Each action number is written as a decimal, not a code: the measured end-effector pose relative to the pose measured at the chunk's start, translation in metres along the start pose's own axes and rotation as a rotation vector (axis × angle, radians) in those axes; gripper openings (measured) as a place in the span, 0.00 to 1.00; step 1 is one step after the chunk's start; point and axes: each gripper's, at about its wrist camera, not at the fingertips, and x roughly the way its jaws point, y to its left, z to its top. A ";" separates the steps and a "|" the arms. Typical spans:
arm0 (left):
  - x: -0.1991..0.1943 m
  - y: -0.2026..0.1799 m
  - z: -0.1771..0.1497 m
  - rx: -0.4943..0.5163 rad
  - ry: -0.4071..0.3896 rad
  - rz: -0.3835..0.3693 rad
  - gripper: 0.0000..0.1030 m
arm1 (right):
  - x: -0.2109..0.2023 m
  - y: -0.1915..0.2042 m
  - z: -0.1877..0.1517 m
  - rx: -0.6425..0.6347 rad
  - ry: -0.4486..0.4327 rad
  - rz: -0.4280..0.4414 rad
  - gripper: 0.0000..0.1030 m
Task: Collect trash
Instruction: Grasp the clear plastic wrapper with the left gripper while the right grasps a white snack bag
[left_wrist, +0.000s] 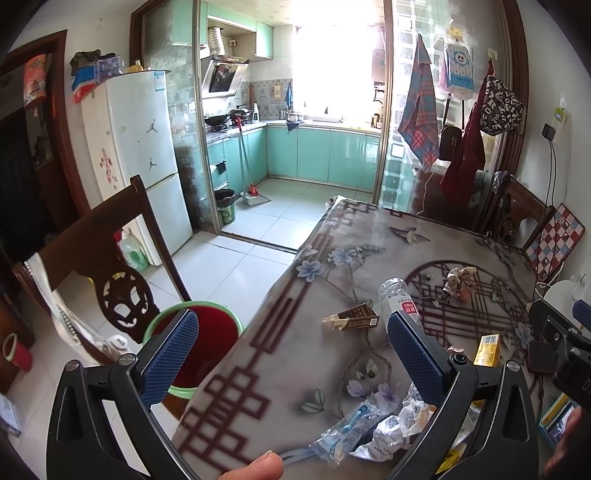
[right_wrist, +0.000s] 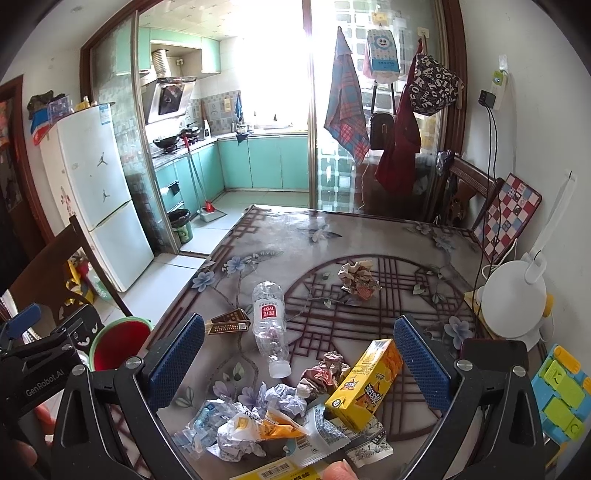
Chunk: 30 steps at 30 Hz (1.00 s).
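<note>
Left of the left gripper (left_wrist: 293, 365), past its left finger (left_wrist: 171, 354) and below the table (left_wrist: 236, 373) edge, stands a red bin (left_wrist: 207, 332) with a green rim; that gripper is spread wide and holds nothing. Between its fingers and further out lies a brown carton (left_wrist: 354, 318), its print too small to read, and just beyond its right finger a clear bottle (left_wrist: 397, 299) lies on its side, its red label reading "1983" upside down. Further right sits a paper ball (left_wrist: 460, 284). The right gripper (right_wrist: 299, 365) is also spread wide and empty, hovering over the trash: wrappers (right_wrist: 236, 424) lie low between its fingers, the bottle (right_wrist: 267, 317) points its mouth toward it, a yellow box (right_wrist: 365, 380) with Chinese print I cannot read lies just inside its right finger (right_wrist: 421, 365), and the paper ball (right_wrist: 358, 278) is well ahead. At the left edge of the right wrist view, the other gripper's body reads "GenRobot.AI".
</note>
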 end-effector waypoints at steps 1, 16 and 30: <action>0.000 0.001 0.000 -0.002 -0.004 -0.010 1.00 | 0.000 -0.004 -0.001 0.010 -0.004 0.033 1.00; 0.068 -0.006 -0.060 0.199 0.311 -0.176 1.00 | 0.057 -0.004 -0.078 -0.254 0.296 0.153 1.00; 0.113 -0.015 -0.104 0.217 0.518 -0.291 0.86 | 0.130 -0.099 -0.125 0.359 0.528 0.351 0.87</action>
